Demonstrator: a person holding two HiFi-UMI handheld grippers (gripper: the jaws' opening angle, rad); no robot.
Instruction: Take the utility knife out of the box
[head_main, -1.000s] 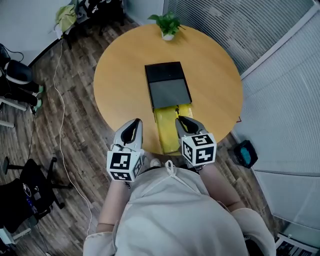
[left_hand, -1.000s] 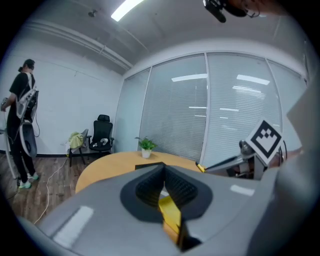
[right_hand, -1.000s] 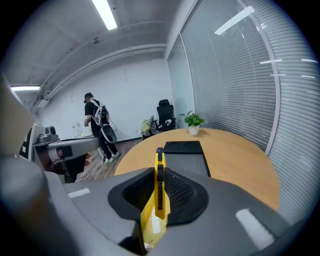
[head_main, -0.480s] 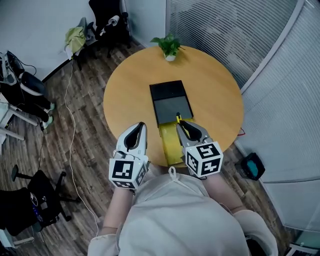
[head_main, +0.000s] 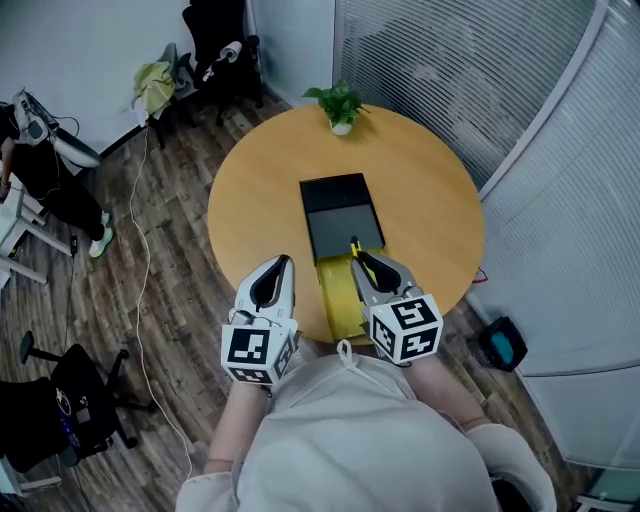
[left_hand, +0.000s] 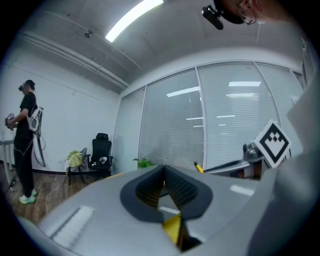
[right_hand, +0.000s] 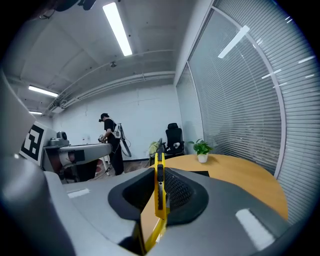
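Yellow utility knife (right_hand: 159, 192) stands edge-on between the jaws of the right gripper (head_main: 362, 257), which are clamped on its body. Its dark-tipped nose sticks out past the fingertips toward the black box (head_main: 341, 212). In the head view the knife is out of the box, in the air over the box's near end. The left gripper (head_main: 280, 263) hovers to the left of that near end with its jaws pressed together and nothing between them.

Under both grippers, a yellow tray (head_main: 340, 292) sticks out of the box's near end and reaches the edge of the round wooden table (head_main: 430, 200). The box lies at the table's middle. Beyond its far end a small potted plant (head_main: 340, 105) stands at the table's rim.

Right of the box runs a glass wall with blinds (head_main: 450, 60), and a teal object (head_main: 497, 342) sits on the floor by it. Left of the box a white cable (head_main: 140, 250) trails over the wood floor. Farther left are a black office chair (head_main: 215, 40) and a standing person (head_main: 40, 170).
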